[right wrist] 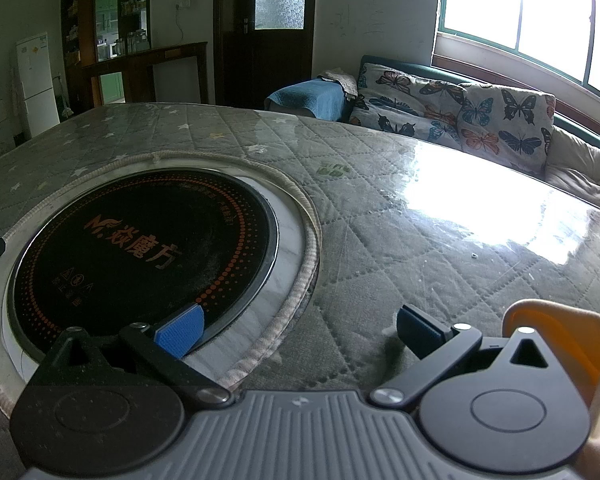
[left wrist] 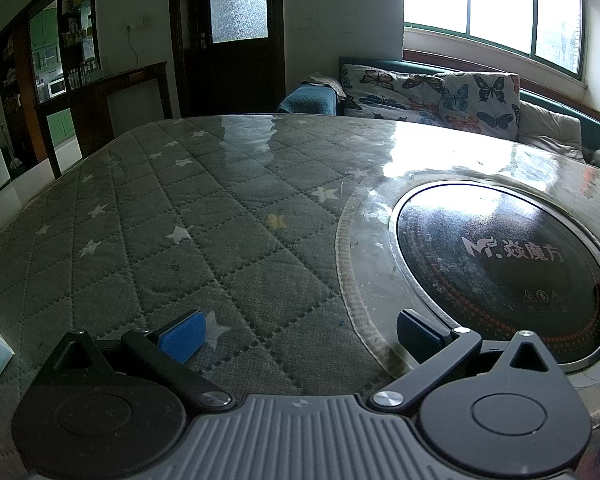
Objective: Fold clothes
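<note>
Both grippers are sitting spread wide with nothing between the blue pads, low over a table (left wrist: 204, 216) covered in a grey quilted star-print cloth under a clear glossy sheet.

Left gripper (left wrist: 300, 330) is closest to the near edge, its left pad (left wrist: 182, 334) over the quilted cover and its right pad (left wrist: 416, 334) just at the braided trim of the round cutout. Jaws fully released, empty.

Right gripper (right wrist: 300, 330) is the same deal: open, holding nothing. Its left pad (right wrist: 180, 332) hangs over the rim of the round black cooktop (right wrist: 140, 248) set into the middle of the table, the right pad (right wrist: 418, 330) over the quilted part. Just beside it, at the near right edge, there's an orange and cream piece of cloth (right wrist: 572, 340) poking up behind the gripper body. That looks like the garment, but only a corner shows, so I can't tell what it is or how it lies. A pale bit at the near left edge of the left view is too cut off to identify.

Past the cooktop the cover runs to the far edge, with window glare on the far right side. Beyond the table: a sofa with butterfly-print cushions (left wrist: 440, 96), a blue cloth (left wrist: 308, 100) on its arm, a dark door (left wrist: 236, 36), and a white fridge (right wrist: 36, 84) off to the left.
</note>
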Demonstrator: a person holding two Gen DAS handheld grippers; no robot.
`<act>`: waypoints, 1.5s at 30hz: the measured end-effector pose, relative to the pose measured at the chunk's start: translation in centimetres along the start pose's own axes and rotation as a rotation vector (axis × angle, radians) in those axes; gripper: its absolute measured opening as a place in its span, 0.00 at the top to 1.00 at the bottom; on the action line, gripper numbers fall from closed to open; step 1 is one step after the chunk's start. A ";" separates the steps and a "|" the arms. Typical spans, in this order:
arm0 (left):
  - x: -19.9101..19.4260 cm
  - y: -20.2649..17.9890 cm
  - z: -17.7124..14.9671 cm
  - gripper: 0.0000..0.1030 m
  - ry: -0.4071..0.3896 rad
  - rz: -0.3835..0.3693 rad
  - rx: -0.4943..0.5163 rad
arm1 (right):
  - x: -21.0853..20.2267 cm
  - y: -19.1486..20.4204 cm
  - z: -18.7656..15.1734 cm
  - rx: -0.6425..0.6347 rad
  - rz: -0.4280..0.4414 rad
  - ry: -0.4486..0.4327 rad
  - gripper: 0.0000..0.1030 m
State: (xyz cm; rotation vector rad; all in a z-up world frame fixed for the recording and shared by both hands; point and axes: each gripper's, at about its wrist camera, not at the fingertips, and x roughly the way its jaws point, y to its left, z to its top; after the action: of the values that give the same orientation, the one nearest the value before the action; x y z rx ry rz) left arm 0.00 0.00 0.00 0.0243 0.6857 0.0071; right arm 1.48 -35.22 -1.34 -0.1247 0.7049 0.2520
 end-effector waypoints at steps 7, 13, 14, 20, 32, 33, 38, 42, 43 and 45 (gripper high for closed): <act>0.0 0.0 0.0 0.00 0.000 0.000 0.000 | 0.2 0.1 0.1 0.000 0.000 0.000 0.00; 0.0 0.0 0.0 0.00 0.000 0.000 0.000 | 0.2 0.3 0.1 0.000 0.000 0.002 0.00; 0.0 0.0 0.0 0.00 0.000 0.000 0.000 | 0.2 0.3 0.1 0.001 0.000 0.002 0.00; 0.0 0.0 0.0 0.00 0.000 0.000 0.000 | 0.2 0.2 0.0 0.001 0.001 0.002 0.00; 0.1 0.0 0.0 0.00 0.000 0.000 0.000 | 0.2 0.1 0.0 0.001 0.001 0.002 0.00; 0.1 0.0 0.0 0.00 0.000 0.000 0.000 | 0.2 0.1 0.0 0.001 0.001 0.002 0.00; 0.1 0.0 0.0 0.00 0.000 0.000 0.000 | 0.2 0.2 0.0 0.001 0.001 0.002 0.00; 0.2 0.0 0.0 0.00 0.000 0.000 0.000 | 0.2 0.2 0.0 0.001 0.001 0.002 0.00; 0.1 0.0 0.0 0.00 0.000 0.000 0.000 | 0.2 0.2 0.0 0.001 0.001 0.002 0.00; 0.1 0.0 0.0 0.00 0.000 0.000 0.000 | 0.2 0.2 0.0 0.001 0.001 0.002 0.00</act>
State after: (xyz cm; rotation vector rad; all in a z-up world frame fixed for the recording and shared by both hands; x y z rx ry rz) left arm 0.10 -0.03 -0.10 0.0246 0.6860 0.0069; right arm 1.61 -35.01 -1.47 -0.1242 0.7068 0.2522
